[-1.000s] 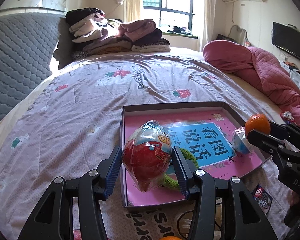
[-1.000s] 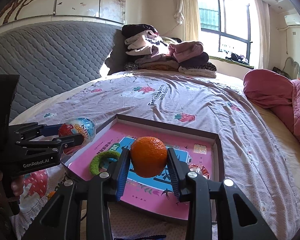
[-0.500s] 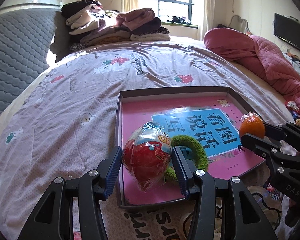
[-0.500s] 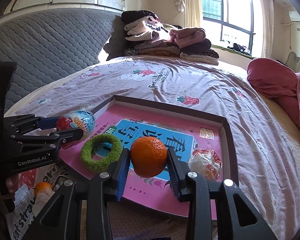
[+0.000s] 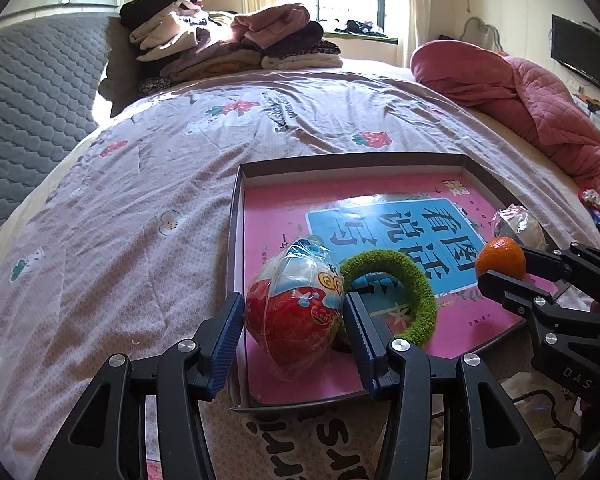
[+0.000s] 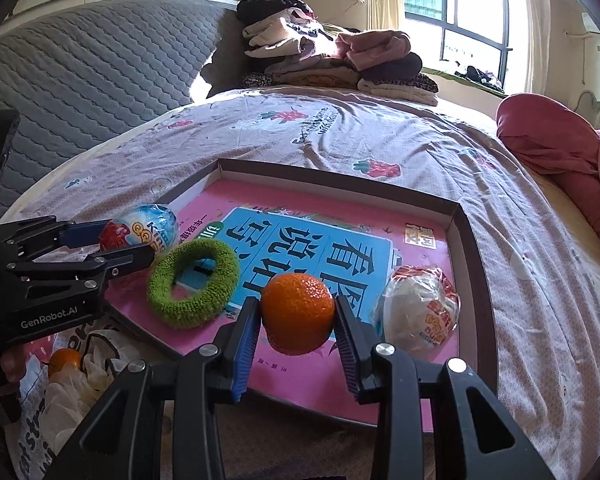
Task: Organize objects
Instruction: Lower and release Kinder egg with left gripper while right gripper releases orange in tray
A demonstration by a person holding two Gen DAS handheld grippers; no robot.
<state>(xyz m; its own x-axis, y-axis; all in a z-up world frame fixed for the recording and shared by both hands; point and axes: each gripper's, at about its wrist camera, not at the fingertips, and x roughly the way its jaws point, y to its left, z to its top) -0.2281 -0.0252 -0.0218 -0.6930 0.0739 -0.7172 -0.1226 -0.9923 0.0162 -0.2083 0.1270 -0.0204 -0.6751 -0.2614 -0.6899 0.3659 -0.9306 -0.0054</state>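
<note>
Left claw (image 5: pixel 294 320): its blue-padded jaws are pressing on both sides of a wrapped toy egg (image 5: pixel 296 304), red below and pale blue above, and are holding it over the near left corner of the tray.
Right claw (image 6: pixel 298 322): its jaws are closing on an orange (image 6: pixel 298 312) and are holding it above the near half of the tray.
Tray (image 6: pixel 476 248): a shallow dark-rimmed box with a pink printed floor is lying on the bed straight ahead of both claws.
Green ring (image 6: pixel 194 282): a fuzzy hoop is resting flat in the tray, just to the right of the left claw's egg and to the left of the right claw.
Second wrapped egg (image 6: pixel 420 312): white with red print, it is lying in the tray just to the right of the right claw.
Small orange (image 6: pixel 64 362): it is sitting outside the tray, below the left claw, beside crumpled white plastic (image 6: pixel 76 388).
Bedspread (image 5: pixel 120 200): mauve, with flower print, it is stretching away ahead of the claws.
Folded clothes (image 5: pixel 228 40): these are piling up at the far end.
Pink quilt (image 5: pixel 520 96): it is bunching far ahead to the right.
</note>
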